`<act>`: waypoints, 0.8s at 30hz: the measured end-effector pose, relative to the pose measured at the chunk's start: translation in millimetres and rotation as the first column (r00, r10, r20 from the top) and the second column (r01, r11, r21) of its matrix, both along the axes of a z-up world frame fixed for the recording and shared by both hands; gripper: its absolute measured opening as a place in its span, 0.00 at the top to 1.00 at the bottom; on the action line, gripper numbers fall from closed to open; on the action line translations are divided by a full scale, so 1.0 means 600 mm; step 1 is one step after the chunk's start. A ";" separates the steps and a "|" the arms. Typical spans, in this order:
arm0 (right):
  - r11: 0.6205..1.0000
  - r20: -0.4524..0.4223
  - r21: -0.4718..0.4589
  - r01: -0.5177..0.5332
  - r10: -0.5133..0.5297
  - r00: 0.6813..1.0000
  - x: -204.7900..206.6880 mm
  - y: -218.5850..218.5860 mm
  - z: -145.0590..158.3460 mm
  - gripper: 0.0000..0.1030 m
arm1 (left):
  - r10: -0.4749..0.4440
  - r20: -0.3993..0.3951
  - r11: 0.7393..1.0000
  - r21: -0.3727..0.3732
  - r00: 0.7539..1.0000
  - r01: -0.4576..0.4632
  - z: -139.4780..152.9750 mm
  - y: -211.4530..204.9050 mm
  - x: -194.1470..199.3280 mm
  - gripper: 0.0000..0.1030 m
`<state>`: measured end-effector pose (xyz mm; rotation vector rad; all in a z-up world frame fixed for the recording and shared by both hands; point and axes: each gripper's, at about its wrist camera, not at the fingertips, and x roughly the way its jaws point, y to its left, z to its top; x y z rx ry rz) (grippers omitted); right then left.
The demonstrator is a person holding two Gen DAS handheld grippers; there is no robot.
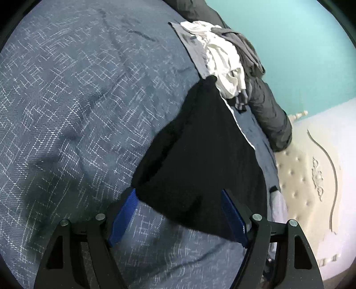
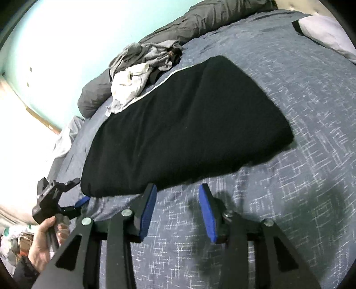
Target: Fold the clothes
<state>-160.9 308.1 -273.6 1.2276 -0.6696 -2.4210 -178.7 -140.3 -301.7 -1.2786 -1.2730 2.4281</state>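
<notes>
A black garment (image 2: 182,124) lies folded flat on the blue patterned bedspread (image 2: 289,177). In the left wrist view the same black garment (image 1: 200,160) reaches between the blue pads of my left gripper (image 1: 178,193), which is open above its near corner. My right gripper (image 2: 176,189) is open and empty, just short of the garment's near edge. The left gripper (image 2: 75,193), held by a hand, also shows in the right wrist view at the garment's left end.
A pile of white and grey clothes (image 1: 224,57) lies past the garment, also in the right wrist view (image 2: 138,71). A grey duvet (image 2: 200,20) runs along the teal wall. A pillow (image 2: 327,33) and a cream tufted headboard (image 1: 311,173) are at the bed's end.
</notes>
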 end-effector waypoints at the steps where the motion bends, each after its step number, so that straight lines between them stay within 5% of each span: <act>1: 1.000 -0.003 -0.003 0.005 -0.005 1.000 -0.001 0.004 0.002 0.61 | 0.009 -0.003 1.000 -0.005 1.000 -0.009 0.001 0.000 0.000 0.31; 7: 0.998 0.030 0.003 0.065 -0.065 0.997 -0.006 0.028 -0.006 0.60 | 0.049 -0.023 0.999 0.005 0.999 -0.049 0.000 0.003 0.006 0.63; 16: 0.995 0.033 -0.032 0.092 -0.090 0.995 -0.007 0.040 -0.006 0.60 | 0.081 -0.033 0.995 0.062 0.996 -0.079 -0.014 0.001 -0.012 0.62; 21: 0.995 0.032 -0.035 0.094 -0.093 0.995 -0.009 0.042 -0.004 0.60 | 0.067 -0.046 0.998 0.021 0.997 -0.066 -0.004 0.009 -0.018 0.63; 24: 0.994 0.033 -0.041 0.098 -0.096 0.995 -0.010 0.044 -0.003 0.60 | 0.060 -0.059 0.998 0.017 0.996 -0.059 0.005 0.013 -0.021 0.80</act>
